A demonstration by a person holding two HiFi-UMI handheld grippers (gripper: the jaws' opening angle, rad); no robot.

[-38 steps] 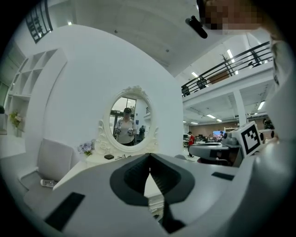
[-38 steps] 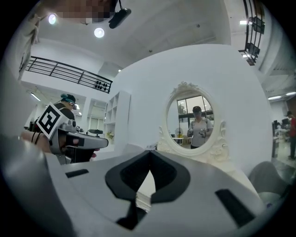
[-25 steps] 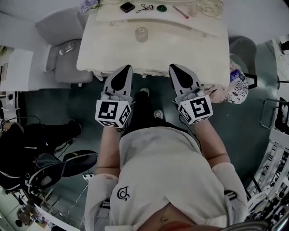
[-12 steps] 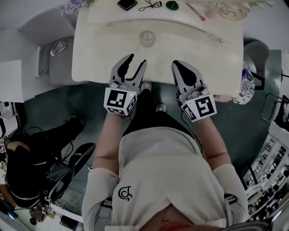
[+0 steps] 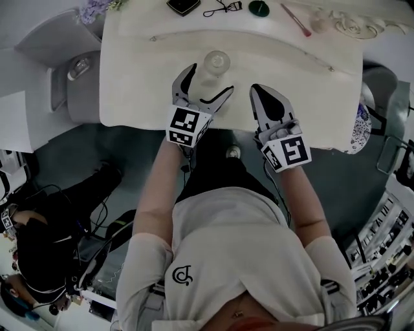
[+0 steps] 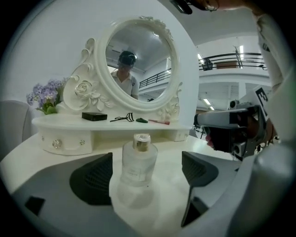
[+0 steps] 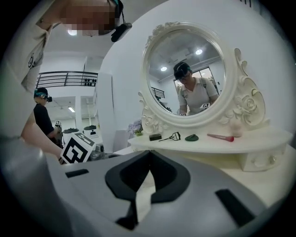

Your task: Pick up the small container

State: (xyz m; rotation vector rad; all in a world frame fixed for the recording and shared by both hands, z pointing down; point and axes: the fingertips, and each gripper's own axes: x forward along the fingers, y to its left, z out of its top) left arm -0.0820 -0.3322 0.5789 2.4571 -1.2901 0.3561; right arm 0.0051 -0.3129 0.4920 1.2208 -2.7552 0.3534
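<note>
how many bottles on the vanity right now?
1. The glass bottle stands on the vanity top, untouched, inside the left claw, whose jaws are opening. Others could be hidden from these views.

Cream dressing table (image 5: 139, 81) before me, ornate oval mirror (image 6: 138, 65) on its far shelf against a white wall (image 6: 41, 41), purple flowers (image 6: 45, 95) far left, grey padded chair (image 5: 52, 42) to my left, dark teal floor (image 5: 97, 161) below, balcony railing (image 6: 231, 58) and ceiling strip lights (image 6: 240, 48) far right.

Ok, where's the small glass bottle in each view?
Head view: small glass bottle, top centre on the dresser.
Left gripper view: centre, inside the opening left claw, untouched.
Right gripper view: not in it.
Shared landmark: black eyelash curler.
</note>
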